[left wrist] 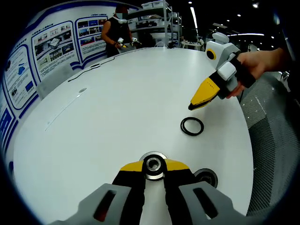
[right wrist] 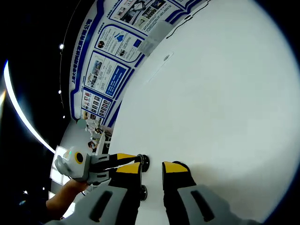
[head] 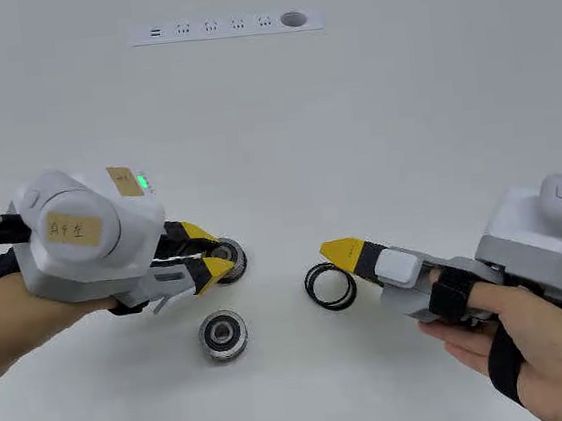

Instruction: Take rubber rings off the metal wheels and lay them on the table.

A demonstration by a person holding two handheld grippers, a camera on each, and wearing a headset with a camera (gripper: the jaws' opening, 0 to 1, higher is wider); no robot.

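**One wheel clamped, loose rings close to the empty tongs**

At the left, toward the near edge of the counter (head: 374, 140), the left tongs (head: 213, 250) are clenched on a metal wheel (head: 232, 260), which is held low at the counter surface. In the left gripper view the wheel is seen pinched between the two yellow tips. Whether a rubber ring is on it cannot be told.

Just in front of it, nearer the person, a second wheel (head: 223, 334) lies flat and free. Its dark outer band suggests that its ring has not been removed.

Further right, the loose rubber rings (head: 330, 286) are laid flat on the counter. There appear to be two, overlapping.

Just beside them, the right tongs (head: 344, 252) are held released. In the right gripper view a bare gap is seen between the tips and nothing is gripped.

The likeliest trouble is judged to come from the grip on the held wheel. It is caught only by the tips, so a sideways pull on a tight ring could twist it out and send it rolling. The free wheel could be knocked by either tool, since it sits close by. The loose rings could be snagged and dragged if the right tongs are swept across low.
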